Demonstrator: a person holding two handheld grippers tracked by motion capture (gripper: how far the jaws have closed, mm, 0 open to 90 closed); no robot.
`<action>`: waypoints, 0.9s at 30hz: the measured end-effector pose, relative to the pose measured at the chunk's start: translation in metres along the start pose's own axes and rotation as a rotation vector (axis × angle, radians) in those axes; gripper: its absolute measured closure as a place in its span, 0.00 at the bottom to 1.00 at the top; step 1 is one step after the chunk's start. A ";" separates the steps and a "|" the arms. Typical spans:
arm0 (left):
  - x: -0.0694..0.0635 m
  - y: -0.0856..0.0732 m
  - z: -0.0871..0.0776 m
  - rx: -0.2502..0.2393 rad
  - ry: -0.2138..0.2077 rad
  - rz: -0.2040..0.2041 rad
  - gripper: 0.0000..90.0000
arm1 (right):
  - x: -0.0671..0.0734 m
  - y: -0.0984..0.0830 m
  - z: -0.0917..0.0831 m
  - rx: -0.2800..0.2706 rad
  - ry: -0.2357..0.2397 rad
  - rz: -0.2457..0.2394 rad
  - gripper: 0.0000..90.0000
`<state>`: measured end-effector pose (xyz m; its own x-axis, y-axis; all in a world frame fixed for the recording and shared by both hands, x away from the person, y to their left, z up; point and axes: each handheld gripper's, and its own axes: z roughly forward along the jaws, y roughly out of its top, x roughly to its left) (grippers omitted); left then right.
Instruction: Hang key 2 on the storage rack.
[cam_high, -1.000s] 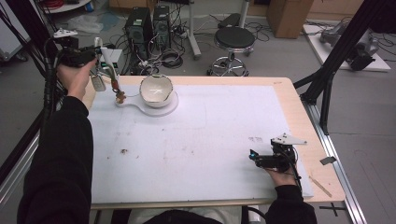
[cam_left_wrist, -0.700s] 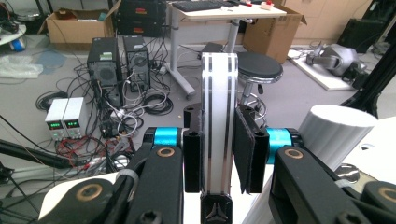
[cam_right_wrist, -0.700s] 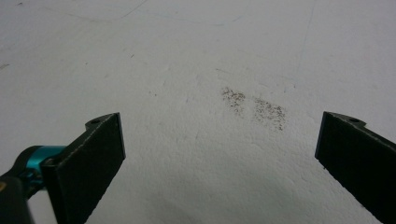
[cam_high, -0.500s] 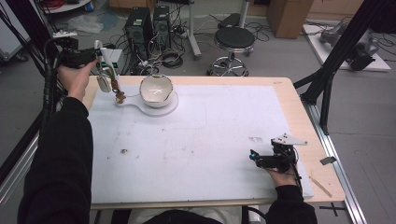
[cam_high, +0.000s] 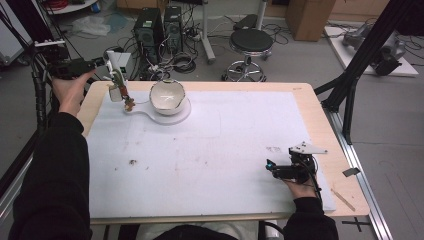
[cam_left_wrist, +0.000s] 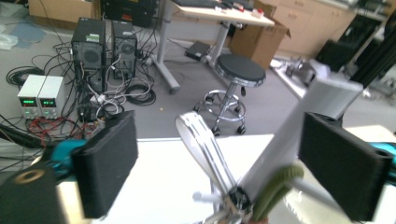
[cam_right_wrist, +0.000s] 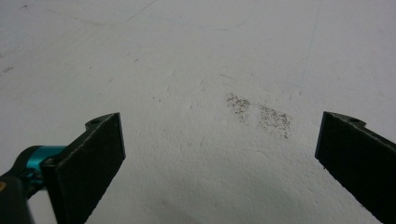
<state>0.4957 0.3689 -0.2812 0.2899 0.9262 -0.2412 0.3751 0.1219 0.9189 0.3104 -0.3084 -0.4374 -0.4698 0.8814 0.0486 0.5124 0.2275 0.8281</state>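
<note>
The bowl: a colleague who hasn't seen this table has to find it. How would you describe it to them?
Look at the white mat covering the wooden table, then its far left corner. There the bowl sits on a pale, round, handled board, just right of the left gripper. It is the one deep, round, off-white vessel there.

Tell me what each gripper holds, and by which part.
Right gripper: nothing, jaws open. Left gripper: white utensil, upper end between its wide jaws; grip cannot be told.
</note>
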 end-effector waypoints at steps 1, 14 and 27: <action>0.000 0.000 0.000 0.000 0.000 0.000 0.09 | 0.000 0.000 0.000 0.000 0.000 0.001 0.01; -0.004 -0.011 -0.020 0.073 -0.034 0.044 0.03 | 0.001 0.002 0.000 -0.008 0.002 0.002 0.01; -0.011 -0.030 -0.037 0.104 -0.061 0.047 0.03 | 0.003 0.003 -0.001 -0.012 0.003 0.000 0.01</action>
<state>0.4488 0.3688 -0.2946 0.3606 0.9063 -0.2204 0.4486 0.0387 0.8929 0.3106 -0.3057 -0.4340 -0.4718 0.8803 0.0501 0.5037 0.2224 0.8348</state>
